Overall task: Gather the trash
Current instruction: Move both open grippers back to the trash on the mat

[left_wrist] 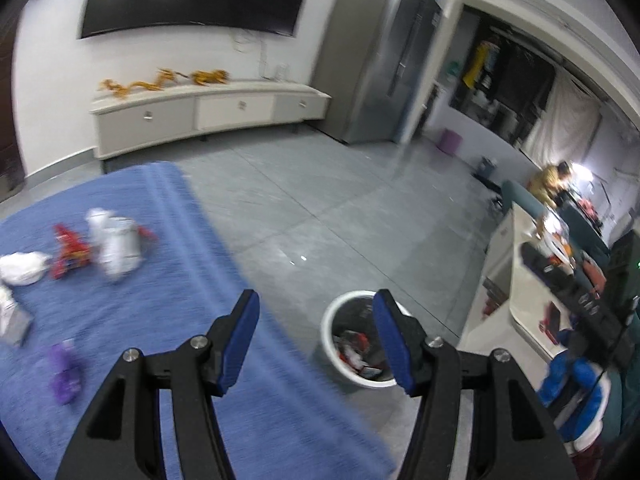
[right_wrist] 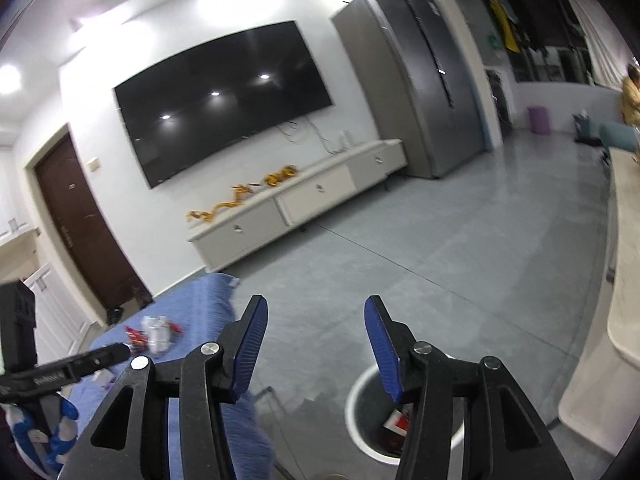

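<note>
A white bin (left_wrist: 329,322) stands on the grey floor beside the blue-clothed table (left_wrist: 248,400), with red and white wrappers inside. Trash lies on the cloth: a crumpled white wrapper (left_wrist: 114,244), a red wrapper (left_wrist: 70,252), a white tissue (left_wrist: 22,268) and a purple wrapper (left_wrist: 66,368). My left gripper (left_wrist: 316,296) hangs open over the table's edge, left of and above the bin, and holds nothing. My right gripper (right_wrist: 316,300) is open and empty above the floor, with the bin (right_wrist: 356,396) below its right finger. The same trash (right_wrist: 158,332) shows far left on the cloth.
A low white cabinet (left_wrist: 208,112) under a wall TV and a tall grey fridge (left_wrist: 380,60) line the far wall. A cluttered white counter (left_wrist: 516,280) stands right of the bin. A person in yellow (left_wrist: 548,180) sits far right. A gloved hand (right_wrist: 56,428) shows at lower left.
</note>
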The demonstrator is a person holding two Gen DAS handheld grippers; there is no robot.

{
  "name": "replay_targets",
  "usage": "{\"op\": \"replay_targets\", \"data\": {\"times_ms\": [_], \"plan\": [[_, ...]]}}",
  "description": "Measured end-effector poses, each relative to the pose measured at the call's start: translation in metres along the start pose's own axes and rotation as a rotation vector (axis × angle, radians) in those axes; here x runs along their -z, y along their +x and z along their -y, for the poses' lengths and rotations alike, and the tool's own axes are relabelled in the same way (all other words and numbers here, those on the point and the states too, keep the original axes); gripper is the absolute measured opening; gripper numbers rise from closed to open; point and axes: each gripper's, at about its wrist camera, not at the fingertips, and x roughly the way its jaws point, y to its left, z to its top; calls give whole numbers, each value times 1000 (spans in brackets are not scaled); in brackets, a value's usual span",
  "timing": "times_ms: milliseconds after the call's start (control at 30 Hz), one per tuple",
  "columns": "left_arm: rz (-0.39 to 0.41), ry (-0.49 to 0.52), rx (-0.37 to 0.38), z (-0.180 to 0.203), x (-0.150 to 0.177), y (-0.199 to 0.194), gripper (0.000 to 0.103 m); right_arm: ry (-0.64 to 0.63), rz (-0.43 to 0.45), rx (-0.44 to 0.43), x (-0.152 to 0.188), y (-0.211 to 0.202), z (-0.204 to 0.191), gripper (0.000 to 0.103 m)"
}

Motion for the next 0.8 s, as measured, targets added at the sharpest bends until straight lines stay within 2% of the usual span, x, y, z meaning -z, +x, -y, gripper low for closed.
{"op": "replay_targets", "data": {"times_ms": [133,267,433,533,800], "plan": [[44,-86,-63,-56,13,-31,57,-63,5,-52,-10,4,-43,51],[91,-170,-148,-112,28,-58,68,-105,-7,-94,-11,17,-78,52],[132,-266,-244,-178,48,-88,71,-163,-48,-151,-5,41,-119,53],[130,-340,-285,-213,61,-95,72,-198,-90,-185,5,62,-146,53],[101,-537,-368,-294,82,-83,77,-312,-206,-291,32,119,-211,53]]}}
